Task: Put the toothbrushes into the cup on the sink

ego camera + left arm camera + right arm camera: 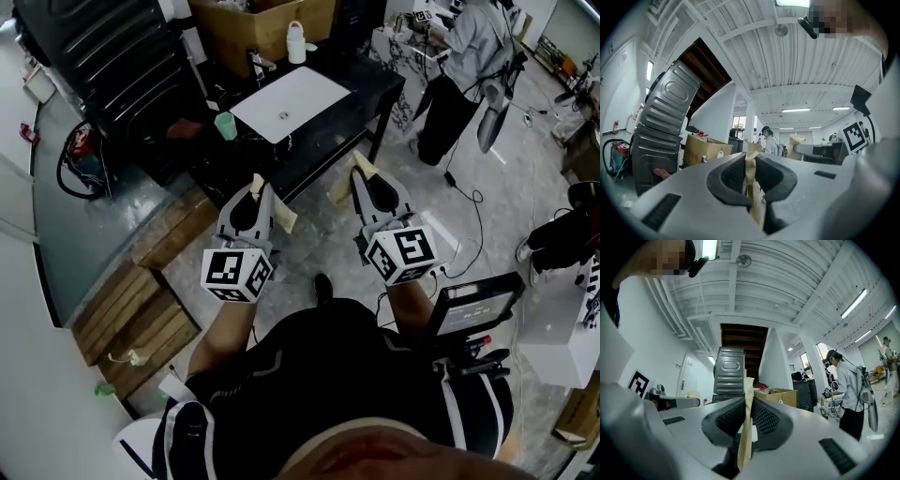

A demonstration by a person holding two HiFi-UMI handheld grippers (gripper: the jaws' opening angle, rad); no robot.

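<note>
Both grippers are held up side by side over the floor, well short of the black table (361, 89). My left gripper (258, 187) (751, 157) has its jaws closed on a flat tan strip (753, 187) that runs up between the pads. My right gripper (364, 169) (748, 401) is closed the same way on another tan strip (745, 437). A small green cup (225, 125) stands at the table's left end, beside a white rectangular slab (289, 103). I can make out no toothbrush in any view.
A cardboard box (262, 23) and a white bottle (296, 42) stand behind the table. A large black ribbed machine (112, 56) is at the back left, wooden pallets (131, 300) at the left. A person (464, 66) stands at the back right, cables (469, 202) on the floor.
</note>
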